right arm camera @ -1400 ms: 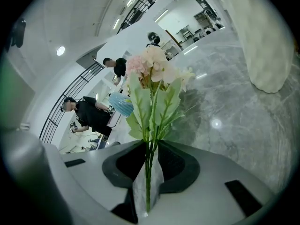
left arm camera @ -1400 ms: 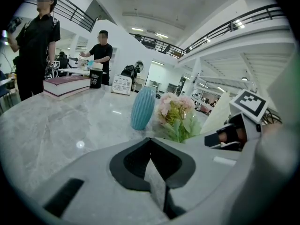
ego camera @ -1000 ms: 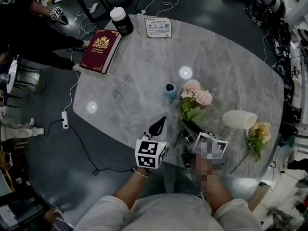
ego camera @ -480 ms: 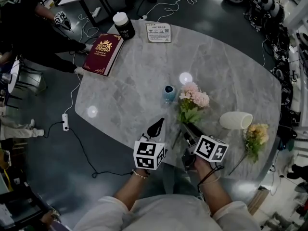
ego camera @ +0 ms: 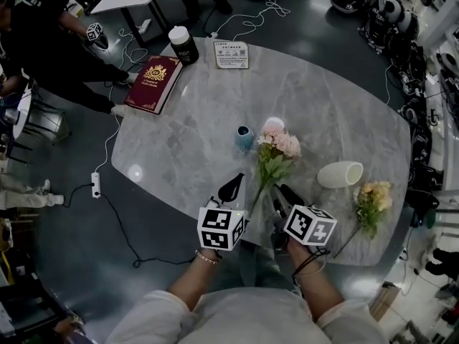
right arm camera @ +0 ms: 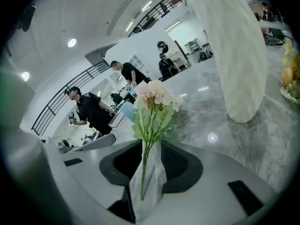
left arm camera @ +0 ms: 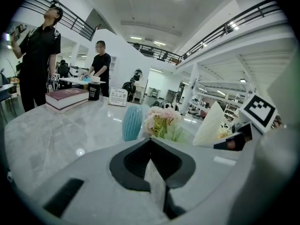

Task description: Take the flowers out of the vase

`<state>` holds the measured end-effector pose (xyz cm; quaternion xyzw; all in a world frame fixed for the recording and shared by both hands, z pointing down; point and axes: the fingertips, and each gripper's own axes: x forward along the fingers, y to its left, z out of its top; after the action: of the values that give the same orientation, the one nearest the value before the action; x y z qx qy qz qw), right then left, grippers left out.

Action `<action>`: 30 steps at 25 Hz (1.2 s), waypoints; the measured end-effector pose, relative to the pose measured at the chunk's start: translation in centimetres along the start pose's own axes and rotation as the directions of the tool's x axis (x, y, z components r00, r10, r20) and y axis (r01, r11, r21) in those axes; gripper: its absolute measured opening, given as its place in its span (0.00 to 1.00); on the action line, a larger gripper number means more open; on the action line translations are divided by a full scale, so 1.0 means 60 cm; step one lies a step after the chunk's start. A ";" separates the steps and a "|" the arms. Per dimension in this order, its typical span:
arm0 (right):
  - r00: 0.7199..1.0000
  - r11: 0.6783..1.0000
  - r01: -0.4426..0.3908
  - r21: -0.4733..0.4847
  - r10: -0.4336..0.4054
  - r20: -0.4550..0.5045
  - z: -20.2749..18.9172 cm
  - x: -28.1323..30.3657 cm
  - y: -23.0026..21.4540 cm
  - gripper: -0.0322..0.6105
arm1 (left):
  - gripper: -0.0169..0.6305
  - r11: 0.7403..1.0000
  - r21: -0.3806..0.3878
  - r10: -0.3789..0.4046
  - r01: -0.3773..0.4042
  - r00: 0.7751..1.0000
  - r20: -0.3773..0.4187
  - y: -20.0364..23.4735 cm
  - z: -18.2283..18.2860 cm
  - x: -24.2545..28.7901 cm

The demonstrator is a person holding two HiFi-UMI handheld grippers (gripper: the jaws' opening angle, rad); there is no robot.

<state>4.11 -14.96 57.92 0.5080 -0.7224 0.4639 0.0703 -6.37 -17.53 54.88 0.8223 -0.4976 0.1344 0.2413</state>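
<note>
On the grey marble table, the following were recorded.

White vase: laid on its side near the right edge; both bunches of flowers were found outside it, on the tabletop.

Pink flowers: placed between the white vase and a small blue vase, heads just beside the blue vase, the long green stem run back toward the grippers.

Yellow flowers: laid just right of the white vase, stem pointed at the near edge.

Blue vase: stood upright; its inside could not be made out.

Black jar: stood at the far left edge, capped with a white lid. A dark red book and a printed card were set near it.

Right gripper: jaws parted about halfway, having just been opening; the stem of the pink flowers was seen in the gap between them, with neither pad seen pressed on it.

Left gripper: jaws brought fully together, with nothing held, and pointed at the blue vase and the pink flowers.
</note>
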 end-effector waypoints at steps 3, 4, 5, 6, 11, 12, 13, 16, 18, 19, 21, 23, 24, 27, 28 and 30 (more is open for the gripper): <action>1.000 1.000 -0.002 -0.016 0.002 0.012 0.008 -0.019 0.001 0.21 | 0.04 1.000 0.001 -0.002 0.002 1.000 0.011 -0.019 0.007 -0.007; 1.000 1.000 -0.003 -0.021 0.003 0.017 0.011 -0.024 0.002 0.20 | 0.04 1.000 0.007 -0.003 0.003 1.000 0.013 -0.025 0.009 -0.009; 1.000 1.000 -0.005 -0.025 0.006 0.022 0.013 -0.028 0.004 0.18 | 0.04 1.000 0.013 -0.004 0.004 1.000 0.016 -0.030 0.011 -0.012; 1.000 1.000 -0.009 -0.029 0.010 0.027 0.016 -0.033 0.006 0.17 | 0.04 1.000 0.019 -0.004 0.004 1.000 0.019 -0.035 0.014 -0.014; 0.999 0.998 -0.018 -0.067 0.021 0.044 0.026 -0.055 0.018 0.12 | 0.04 0.999 0.038 -0.002 0.000 0.999 0.040 -0.058 0.030 -0.032; 0.999 0.997 -0.019 -0.077 0.023 0.048 0.028 -0.061 0.021 0.11 | 0.04 0.999 0.042 -0.002 0.000 0.999 0.045 -0.064 0.035 -0.036; 0.998 0.996 -0.020 -0.087 0.025 0.054 0.032 -0.066 0.024 0.10 | 0.04 0.999 0.046 -0.001 -0.001 0.999 0.051 -0.069 0.040 -0.041; 0.997 0.994 -0.022 -0.111 0.031 0.076 0.044 -0.084 0.032 0.09 | 0.04 0.998 0.054 0.006 -0.010 0.997 0.075 -0.085 0.057 -0.053; 0.995 0.993 -0.025 -0.120 0.035 0.090 0.049 -0.096 0.035 0.08 | 0.04 0.998 0.053 0.011 -0.015 0.996 0.087 -0.094 0.064 -0.059; 0.995 0.992 -0.025 -0.124 0.038 0.097 0.052 -0.101 0.037 0.08 | 0.04 0.998 0.054 0.012 -0.017 0.996 0.092 -0.098 0.068 -0.062; 0.993 0.990 -0.027 -0.138 0.042 0.111 0.057 -0.114 0.040 0.08 | 0.04 0.998 0.058 0.011 -0.017 0.994 0.105 -0.109 0.074 -0.067; 0.991 0.987 -0.026 -0.161 0.047 0.127 0.064 -0.128 0.042 0.07 | 0.04 0.998 0.062 0.012 -0.020 0.993 0.119 -0.121 0.080 -0.073; 0.990 0.984 -0.026 -0.175 0.050 0.135 0.067 -0.136 0.043 0.07 | 0.04 0.998 0.062 0.015 -0.023 0.992 0.126 -0.126 0.082 -0.076; 0.985 0.975 -0.026 -0.220 0.063 0.162 0.080 -0.158 0.046 0.07 | 0.04 0.998 0.049 0.037 -0.044 0.988 0.150 -0.138 0.090 -0.086; 0.983 0.972 -0.026 -0.235 0.067 0.169 0.084 -0.166 0.047 0.07 | 0.04 0.998 0.043 0.046 -0.054 0.987 0.157 -0.141 0.092 -0.090; 0.981 0.964 -0.022 -0.267 0.072 0.182 0.090 -0.182 0.049 0.06 | 0.04 0.997 0.025 0.066 -0.071 0.984 0.165 -0.146 0.094 -0.101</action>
<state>8.92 -11.54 46.88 0.5186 -0.7929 0.3148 0.0570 -1.57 -12.55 45.00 0.8164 -0.5417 0.0821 0.1823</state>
